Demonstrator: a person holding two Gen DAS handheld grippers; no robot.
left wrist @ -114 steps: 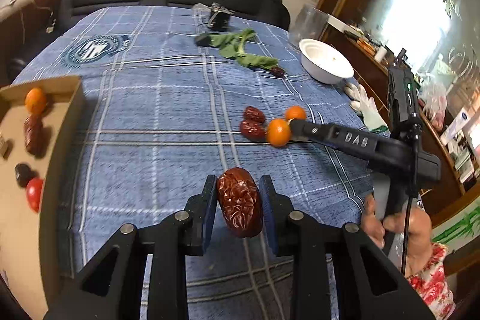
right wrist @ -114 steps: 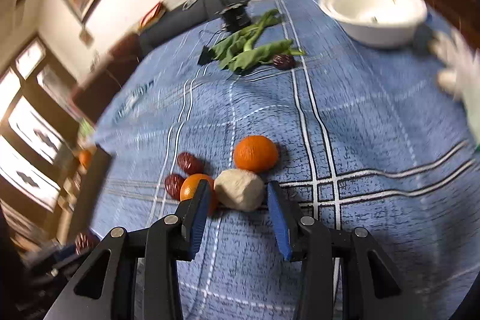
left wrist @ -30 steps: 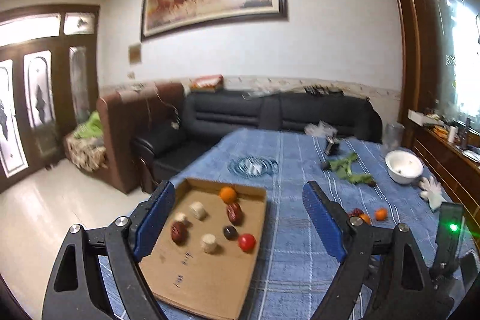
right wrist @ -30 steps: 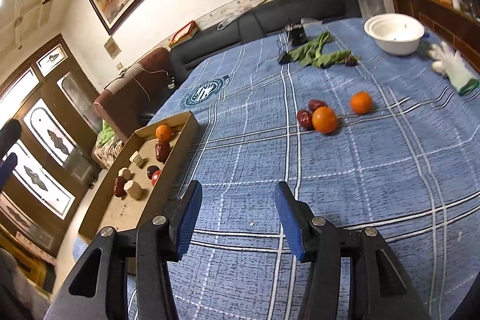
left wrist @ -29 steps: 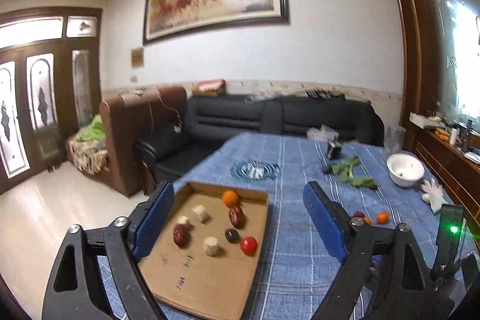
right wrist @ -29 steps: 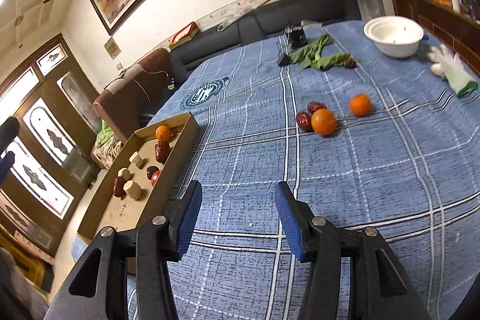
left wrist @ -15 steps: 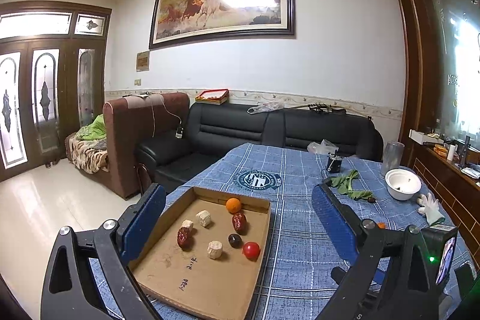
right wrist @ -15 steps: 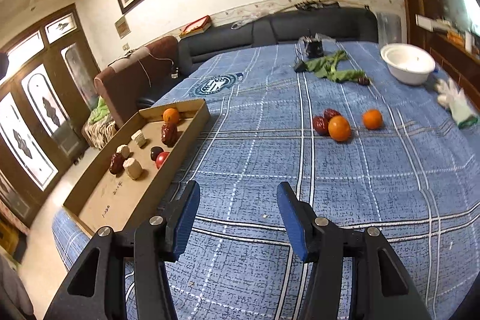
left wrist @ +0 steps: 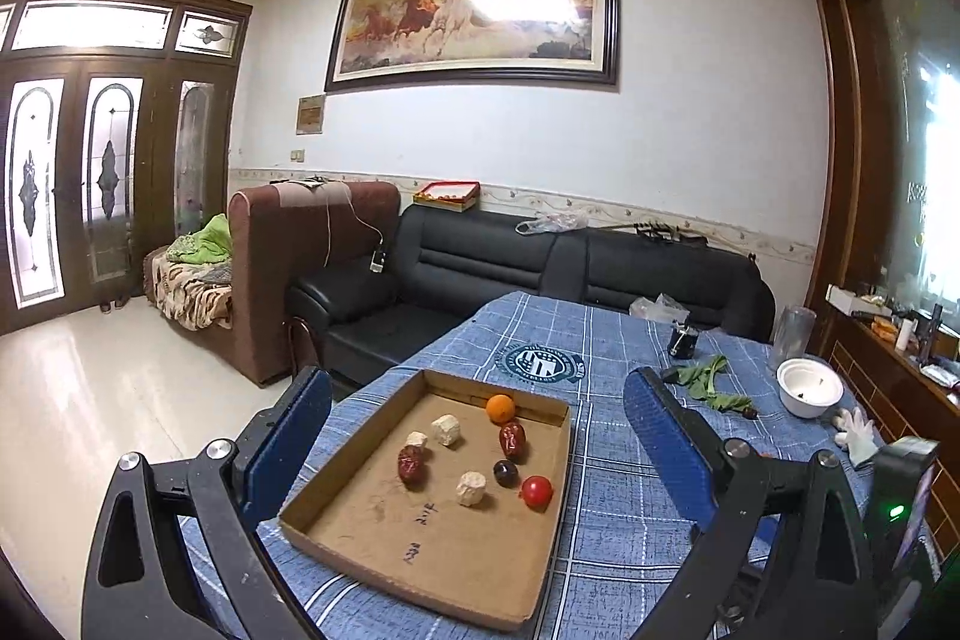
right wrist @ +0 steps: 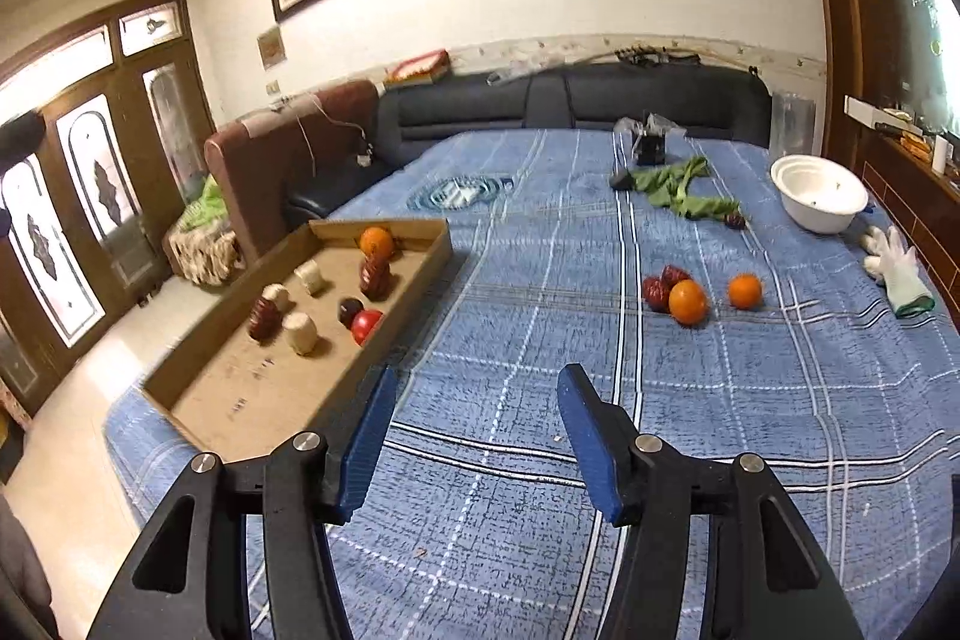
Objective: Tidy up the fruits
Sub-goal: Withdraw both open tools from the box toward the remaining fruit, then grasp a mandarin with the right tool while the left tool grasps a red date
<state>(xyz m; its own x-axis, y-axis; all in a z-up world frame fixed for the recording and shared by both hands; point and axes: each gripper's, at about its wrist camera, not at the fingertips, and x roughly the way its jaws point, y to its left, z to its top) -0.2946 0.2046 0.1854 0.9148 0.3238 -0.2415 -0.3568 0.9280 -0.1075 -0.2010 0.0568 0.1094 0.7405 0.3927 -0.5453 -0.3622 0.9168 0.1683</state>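
Observation:
A cardboard tray point(left wrist: 384, 526) point(right wrist: 216, 388) lies on the blue checked tablecloth at the left and holds an orange point(left wrist: 500, 408), two red dates point(left wrist: 512, 439), pale lumps point(left wrist: 470, 487), a dark fruit and a red tomato point(left wrist: 536, 490). Two oranges point(right wrist: 687, 302) point(right wrist: 744, 290) and two red dates point(right wrist: 657, 291) lie loose on the cloth at the right. My left gripper point(left wrist: 477, 436) is open and empty, raised above the tray. My right gripper point(right wrist: 477, 430) is open and empty above bare cloth.
A white bowl point(right wrist: 819, 199) point(left wrist: 809, 387), a white glove point(right wrist: 897, 265), green leaves point(right wrist: 681, 187) with a dark date point(right wrist: 734, 221) and a small black object point(right wrist: 651, 145) lie at the far right. A black sofa point(left wrist: 510, 268) stands behind the table.
Both grippers, which held a date and a pale lump 3.8 s ago, are now open and empty. Over the last second both have risen and pulled back from the table.

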